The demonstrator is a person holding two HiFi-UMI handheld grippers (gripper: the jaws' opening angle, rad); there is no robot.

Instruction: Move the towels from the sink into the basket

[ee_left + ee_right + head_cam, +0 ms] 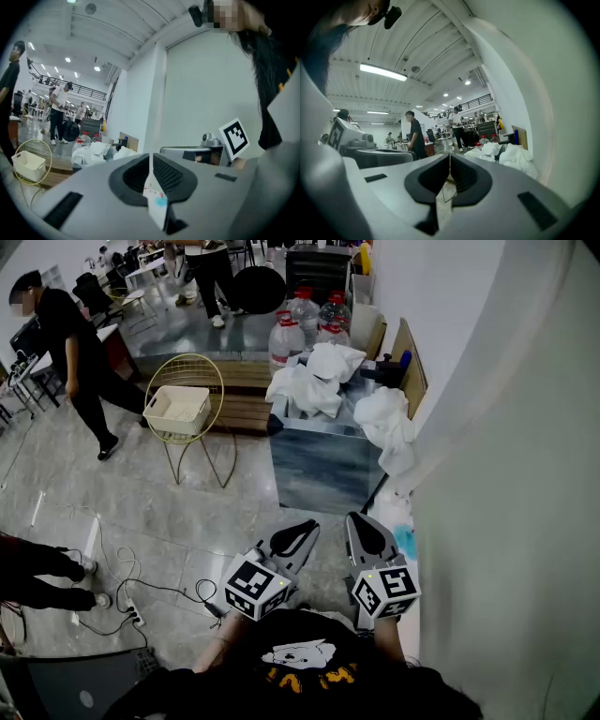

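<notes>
Several white towels (314,381) are heaped in and over the sink unit (319,465) against the wall, and one towel (389,427) hangs over its right corner. The white basket (176,409) rests on a gold wire stand to the sink's left. Both grippers are held close to the person's body, well short of the sink and pointing towards it. The left gripper (298,532) and the right gripper (367,529) are both shut with nothing in them. The towels (96,152) and basket (29,164) show far off in the left gripper view, past its gripper (151,159). The right gripper (450,161) faces the towels (513,157).
Large water bottles (305,320) stand behind the sink. A person in black (80,362) walks at the left and others stand further back. Cables and a power strip (131,615) lie on the floor at the lower left. A white wall (506,474) runs along the right.
</notes>
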